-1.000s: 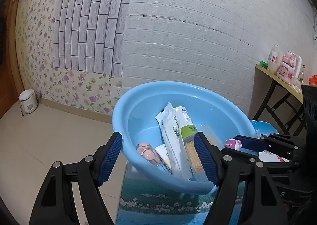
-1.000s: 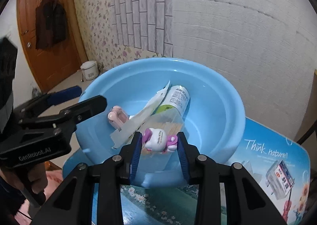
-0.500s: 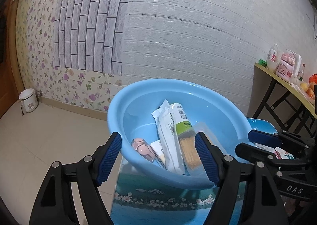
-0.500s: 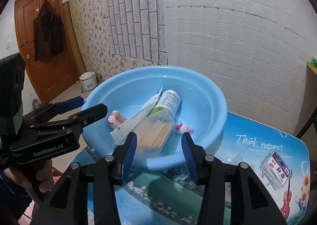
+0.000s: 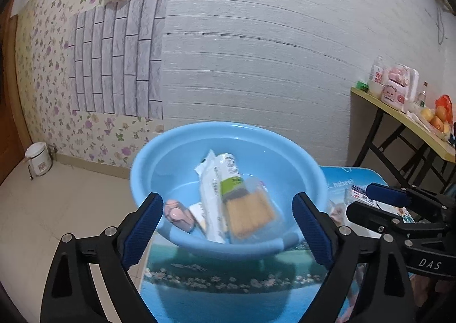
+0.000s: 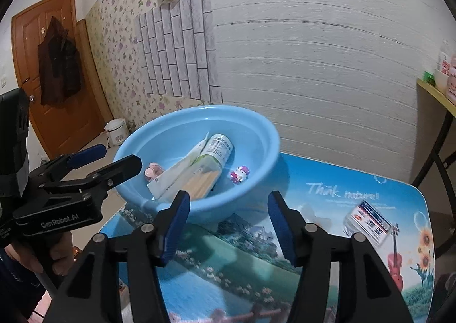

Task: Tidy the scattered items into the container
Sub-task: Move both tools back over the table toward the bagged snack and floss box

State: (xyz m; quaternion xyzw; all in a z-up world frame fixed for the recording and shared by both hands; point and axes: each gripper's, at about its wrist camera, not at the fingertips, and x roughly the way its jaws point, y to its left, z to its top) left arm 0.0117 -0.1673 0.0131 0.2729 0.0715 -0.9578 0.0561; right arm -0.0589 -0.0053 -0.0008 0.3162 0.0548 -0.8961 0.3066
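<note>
A light blue basin stands on a picture-printed table. Inside lie a white-and-green tube, a white sachet, a clear pack of wooden sticks, a pink oval item and a small pink-and-white cat toy. My left gripper is open and empty, just in front of the basin's near rim. My right gripper is open and empty, back from the basin over the table.
The table carries printed scenery and text. A side table with bottles and fruit stands at the right. A wooden door and a small white bin are at the left. The wall is close behind the basin.
My right gripper opened and let the cat toy drop into the basin, then drew back and opened wider. My left gripper backed away slightly, still open.
</note>
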